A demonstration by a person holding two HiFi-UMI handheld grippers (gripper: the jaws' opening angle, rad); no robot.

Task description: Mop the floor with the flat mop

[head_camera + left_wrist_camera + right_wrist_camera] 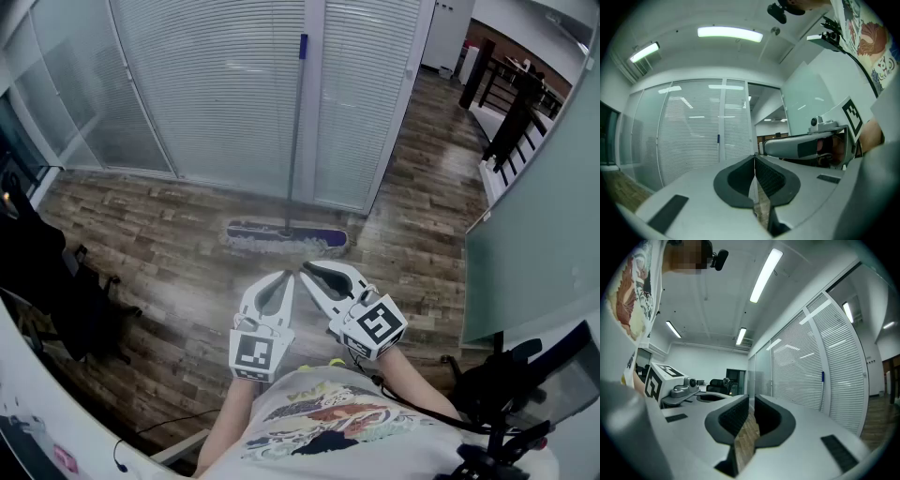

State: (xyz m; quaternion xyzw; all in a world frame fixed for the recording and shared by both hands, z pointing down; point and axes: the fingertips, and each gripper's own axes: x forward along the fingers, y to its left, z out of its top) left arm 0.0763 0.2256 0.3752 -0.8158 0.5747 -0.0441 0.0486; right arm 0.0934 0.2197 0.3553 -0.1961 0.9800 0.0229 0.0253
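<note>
Against the slatted glass partition (pixel 225 84) ahead of us stands the flat mop (pixel 292 187), its pad (pixel 258 236) lying on the wood-look floor (pixel 159 234) and its thin handle (pixel 296 122) leaning upright, well apart from both tools. We hold the left gripper (pixel 284 276) and the right gripper (pixel 306 270) level, each with jaws pressed together on nothing. We judge the mop light: a stiff, smooth pole that may slip and a soft fringed pad that drags. We would grip the pole mid-height and again nearer its blue cap (pixel 303 42). No brand reads on it; we see only square markers (pixel 255 352) and an illegible shirt print (pixel 319 412).
</note>
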